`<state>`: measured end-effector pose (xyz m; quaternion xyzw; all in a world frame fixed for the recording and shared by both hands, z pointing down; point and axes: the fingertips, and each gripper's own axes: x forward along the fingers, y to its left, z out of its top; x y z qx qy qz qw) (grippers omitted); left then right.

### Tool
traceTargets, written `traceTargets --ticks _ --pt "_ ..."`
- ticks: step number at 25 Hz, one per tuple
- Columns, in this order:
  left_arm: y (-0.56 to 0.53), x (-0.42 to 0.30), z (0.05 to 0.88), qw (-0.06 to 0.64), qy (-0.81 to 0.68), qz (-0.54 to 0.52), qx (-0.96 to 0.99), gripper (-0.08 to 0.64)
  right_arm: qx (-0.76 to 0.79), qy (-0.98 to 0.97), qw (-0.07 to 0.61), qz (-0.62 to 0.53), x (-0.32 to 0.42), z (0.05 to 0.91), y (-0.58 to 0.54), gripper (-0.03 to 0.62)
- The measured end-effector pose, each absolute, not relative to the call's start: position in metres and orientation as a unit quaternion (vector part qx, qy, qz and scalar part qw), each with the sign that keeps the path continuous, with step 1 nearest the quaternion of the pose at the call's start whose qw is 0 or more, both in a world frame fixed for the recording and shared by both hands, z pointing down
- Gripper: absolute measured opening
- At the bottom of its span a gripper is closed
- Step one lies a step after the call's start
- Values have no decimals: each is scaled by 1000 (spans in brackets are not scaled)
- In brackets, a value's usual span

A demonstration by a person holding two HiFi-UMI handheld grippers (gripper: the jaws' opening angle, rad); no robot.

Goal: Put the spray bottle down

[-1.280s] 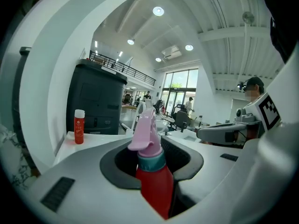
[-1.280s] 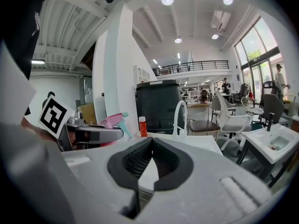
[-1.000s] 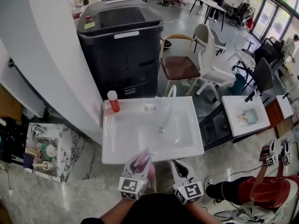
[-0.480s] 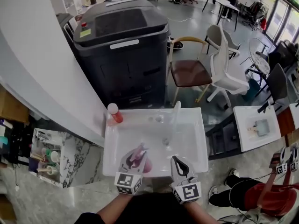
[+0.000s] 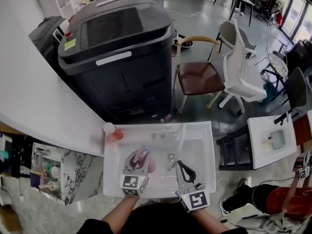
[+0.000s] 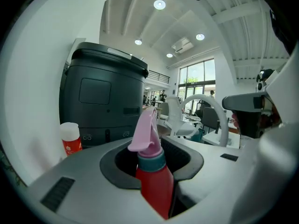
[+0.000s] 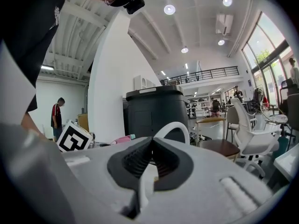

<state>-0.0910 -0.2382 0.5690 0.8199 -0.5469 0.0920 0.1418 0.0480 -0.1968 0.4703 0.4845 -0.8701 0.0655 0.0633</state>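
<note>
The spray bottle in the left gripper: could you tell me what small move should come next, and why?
Probably lower it upright onto the sink before releasing: the left gripper is closed on the spray bottle over that sink, and the bottle's base does not appear to rest on anything yet.

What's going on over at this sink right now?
A person works two handheld grippers over the white sink. The left claw is clamped on a red spray bottle with a pink trigger head, held over the sink and not yet let go. The right claw is shut and empty beside it.
</note>
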Motion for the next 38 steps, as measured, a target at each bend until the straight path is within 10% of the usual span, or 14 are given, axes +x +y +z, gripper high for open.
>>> traceTargets --ticks 38 --pt "-396 -43 642 81 -566 110 813 144 538 -834 79 90 104 516 -285 -3"
